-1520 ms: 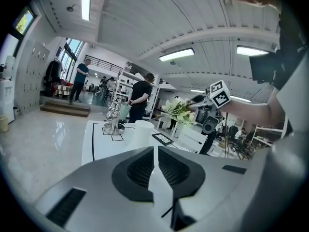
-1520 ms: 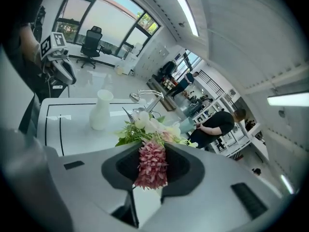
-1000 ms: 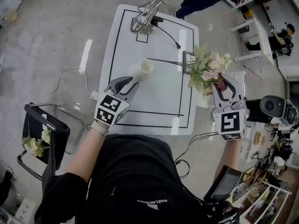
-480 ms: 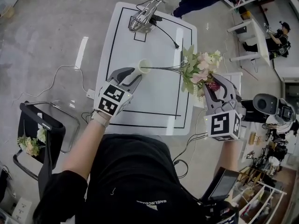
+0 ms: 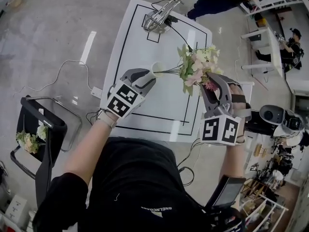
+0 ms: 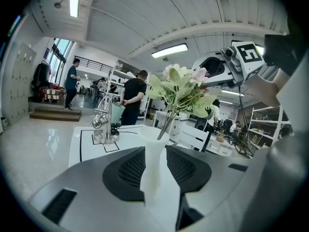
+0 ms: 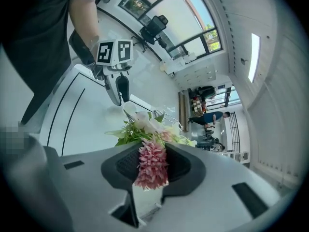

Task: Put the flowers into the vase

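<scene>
We see the left gripper's (image 5: 148,77) jaws opening, spread wide, with the white vase (image 5: 158,67) upright between them on the table (image 5: 145,37). The right gripper's (image 5: 218,83) jaws are narrowed on the flowers (image 5: 197,66) (a pink spike sits right between the pads), whose stems slant into the vase's mouth. A metal stand (image 5: 159,17) and its black cable (image 5: 178,35) sit at the table's far end, well apart.
</scene>
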`<state>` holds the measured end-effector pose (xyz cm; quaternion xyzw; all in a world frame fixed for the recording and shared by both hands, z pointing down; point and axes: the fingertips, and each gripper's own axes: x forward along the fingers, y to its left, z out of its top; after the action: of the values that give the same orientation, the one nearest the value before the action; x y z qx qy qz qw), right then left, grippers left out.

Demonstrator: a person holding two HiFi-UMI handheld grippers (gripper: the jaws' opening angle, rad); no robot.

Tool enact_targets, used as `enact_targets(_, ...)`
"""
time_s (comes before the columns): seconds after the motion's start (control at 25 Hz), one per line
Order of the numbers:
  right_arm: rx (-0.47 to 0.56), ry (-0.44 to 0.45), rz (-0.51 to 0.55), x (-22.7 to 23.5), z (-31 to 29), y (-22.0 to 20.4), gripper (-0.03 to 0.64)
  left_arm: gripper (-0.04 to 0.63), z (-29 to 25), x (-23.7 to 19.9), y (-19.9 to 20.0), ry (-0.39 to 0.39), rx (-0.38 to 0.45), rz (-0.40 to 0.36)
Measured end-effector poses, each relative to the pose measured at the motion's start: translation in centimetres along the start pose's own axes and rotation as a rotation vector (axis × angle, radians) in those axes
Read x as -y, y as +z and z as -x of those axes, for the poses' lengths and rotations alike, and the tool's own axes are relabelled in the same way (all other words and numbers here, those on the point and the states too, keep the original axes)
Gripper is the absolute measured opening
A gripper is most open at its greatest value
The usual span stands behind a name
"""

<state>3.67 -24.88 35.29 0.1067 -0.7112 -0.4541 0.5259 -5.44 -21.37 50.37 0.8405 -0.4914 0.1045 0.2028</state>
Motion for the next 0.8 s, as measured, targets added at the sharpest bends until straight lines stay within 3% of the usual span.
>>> enact_targets(0.48,0.011,-0.021,0.212,-2.0,-3.1,3.5,0.11,0.118,1.3,-0.1,-1.6,0.01,-0.018,0.024)
enact_targets(0.8,0.029,-0.049,0.252,-3.1,-4.3,6.1,0.114,0.118,2.8,-0.6,-2.9,0.021,-0.021,0.041)
